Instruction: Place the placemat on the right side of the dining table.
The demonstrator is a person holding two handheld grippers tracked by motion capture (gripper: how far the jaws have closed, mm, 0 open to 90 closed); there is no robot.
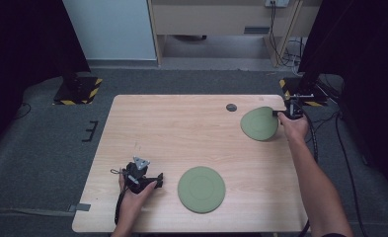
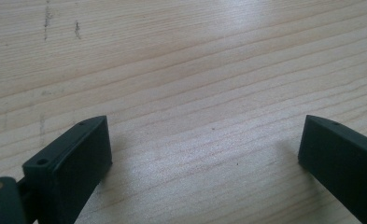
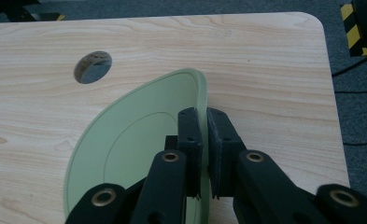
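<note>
Right claw (image 3: pixel 203 154) pinches the tilted plate's (image 3: pixel 125 149) rim.
Its jaws are closed on the edge; lower gently, keeping grip until the plate lies flat. Left claw (image 2: pixel 204 154), gaping and empty, rests beside the second plate (image 1: pixel 201 189).

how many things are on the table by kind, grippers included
green plates: 2, one flat near the front, one gripped by its rim at the far right
handheld grippers: 2, left gripper, right gripper
total: 4

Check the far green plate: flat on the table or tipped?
Tipped: the right gripper clamps the far green plate by its rim, raised edge-up.
</note>
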